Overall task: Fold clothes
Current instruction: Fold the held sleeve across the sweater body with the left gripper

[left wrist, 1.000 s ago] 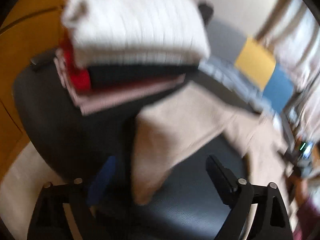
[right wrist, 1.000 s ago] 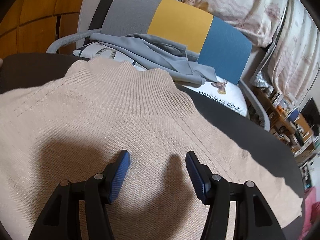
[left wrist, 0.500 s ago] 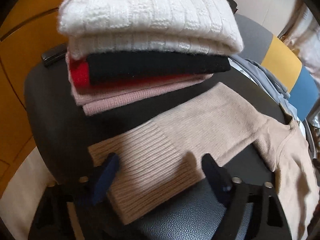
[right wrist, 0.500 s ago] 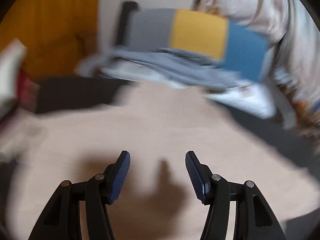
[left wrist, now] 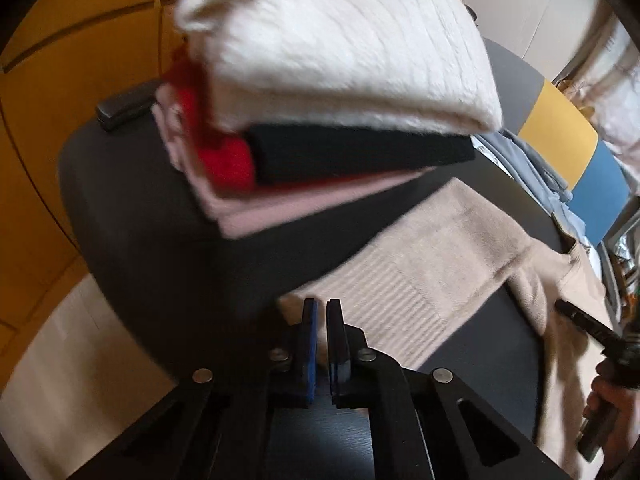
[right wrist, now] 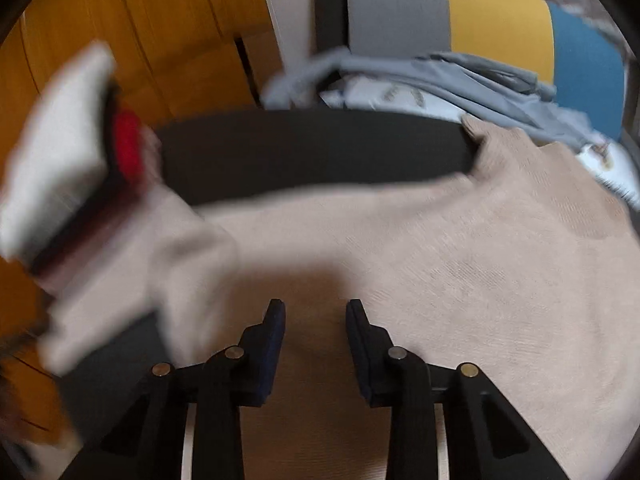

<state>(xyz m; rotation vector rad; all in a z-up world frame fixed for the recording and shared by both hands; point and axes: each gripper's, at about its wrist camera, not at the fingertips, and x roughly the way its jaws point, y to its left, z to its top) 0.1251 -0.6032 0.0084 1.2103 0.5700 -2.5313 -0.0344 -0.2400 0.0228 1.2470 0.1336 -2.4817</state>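
Observation:
A beige knit sweater [right wrist: 460, 260] lies spread on a black round table [left wrist: 140, 220]. Its sleeve [left wrist: 420, 264] stretches toward my left gripper [left wrist: 322, 308], which is shut on the ribbed cuff's corner. My right gripper [right wrist: 316, 312] hovers over the sweater's body near the left armpit. Its jaws are closing, with flat fabric under the gap and the pads not pressing on it. The picture there is blurred by motion.
A stack of folded clothes [left wrist: 340, 40], white knit on top of black, red and pink, sits at the table's far left. Behind the table stands a grey, yellow and blue chair [right wrist: 500, 28] with a grey garment [right wrist: 460, 80] on it. A hand [left wrist: 608, 396] shows at the right edge.
My left jaws went from wide apart around the cuff to shut on it. My right gripper swung left across the sweater, and its jaws narrowed.

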